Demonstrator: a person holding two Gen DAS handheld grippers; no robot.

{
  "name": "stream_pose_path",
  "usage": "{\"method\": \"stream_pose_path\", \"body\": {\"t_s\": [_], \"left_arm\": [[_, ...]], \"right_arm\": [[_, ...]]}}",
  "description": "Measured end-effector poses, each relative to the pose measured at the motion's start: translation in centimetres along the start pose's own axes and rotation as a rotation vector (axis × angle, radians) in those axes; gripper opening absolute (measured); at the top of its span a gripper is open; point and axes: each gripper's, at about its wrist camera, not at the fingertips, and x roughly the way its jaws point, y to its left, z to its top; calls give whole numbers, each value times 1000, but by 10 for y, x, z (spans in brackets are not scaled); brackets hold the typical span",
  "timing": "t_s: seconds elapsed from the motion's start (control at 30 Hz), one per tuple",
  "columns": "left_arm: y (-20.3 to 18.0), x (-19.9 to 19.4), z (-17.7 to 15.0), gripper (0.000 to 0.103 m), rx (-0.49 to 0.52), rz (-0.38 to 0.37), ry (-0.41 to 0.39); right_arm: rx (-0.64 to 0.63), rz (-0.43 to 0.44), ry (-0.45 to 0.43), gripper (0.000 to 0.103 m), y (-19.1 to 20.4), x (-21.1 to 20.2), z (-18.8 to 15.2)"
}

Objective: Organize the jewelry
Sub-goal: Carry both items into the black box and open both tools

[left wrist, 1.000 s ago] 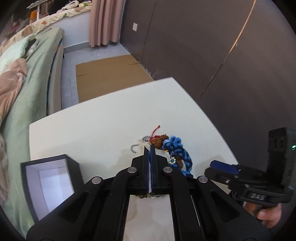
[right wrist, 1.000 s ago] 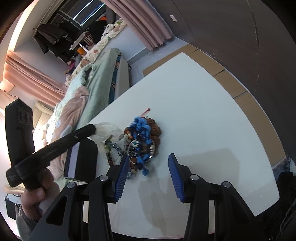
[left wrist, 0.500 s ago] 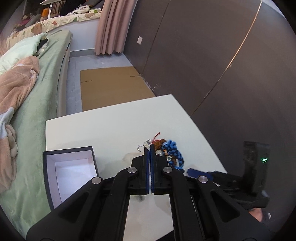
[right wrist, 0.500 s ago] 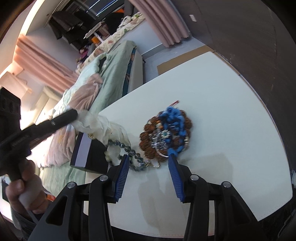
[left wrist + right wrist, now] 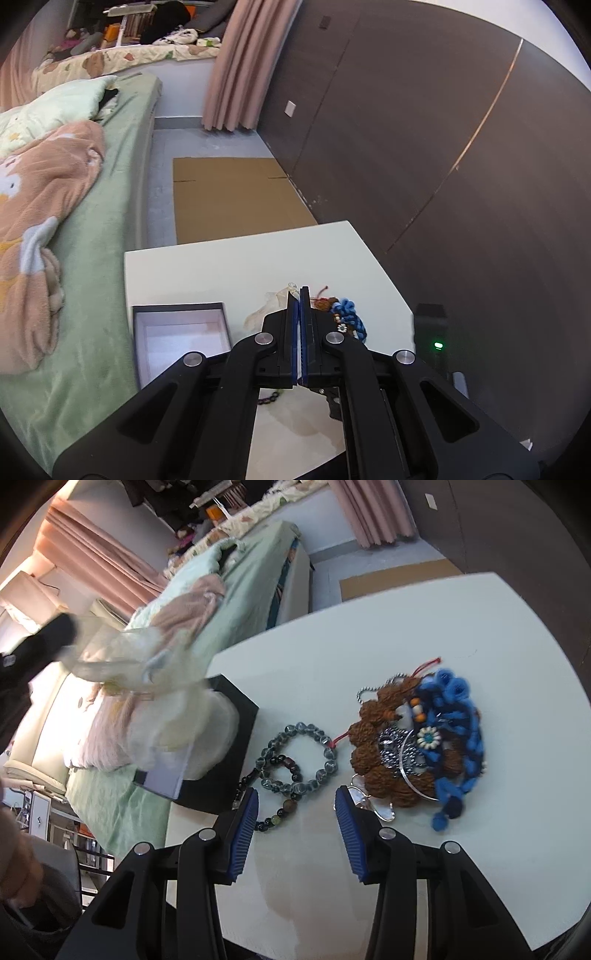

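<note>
the right gripper (image 5: 295,819) hangs low over the near part of the white table (image 5: 461,867), its blue-padded jaws spread wide with nothing between them. just ahead of it, between the pads, lie two bead bracelets: a clear grey glass one (image 5: 299,757) in a loose ring, and a darker mixed-bead one (image 5: 275,805) overlapping its near edge and running up against the left pad. the step in hand looks like sorting pieces out of the pile into the box; the next move likely calls for lowering onto one bracelet, pinching a single strand so the two do not come up together.

to the right, close beside them, sits the jewelry pile (image 5: 417,738): knobbly brown seed beads, a blue braided cord curled along the far side, silver chain and a bangle, a small flower charm, a red thread. all tangled and touching.

left of the bracelets stands the black gift box (image 5: 181,339), open, its pale lining bare as far as it shows.

higher and farther left, the left gripper (image 5: 298,295) is clamped tight on a sheer cream pouch (image 5: 155,686), which hangs over the box, blurred.
</note>
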Motion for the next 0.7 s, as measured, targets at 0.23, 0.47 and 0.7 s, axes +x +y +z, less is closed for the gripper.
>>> {"method": "stream_pose_path", "body": {"t_s": [0.23,0.47,0.7], "left_arm": [[25,-20,-7,2,-44,28,-25],[47,-34,-12,2,-83,43,-43],[64,-36,-11,2,-109,39,-53]], "right_arm": [[29,-80,14,36,8,23,9],[10,-252,8,12,19,38,23],[-40,-180,-29,8,39,17,31]]}}
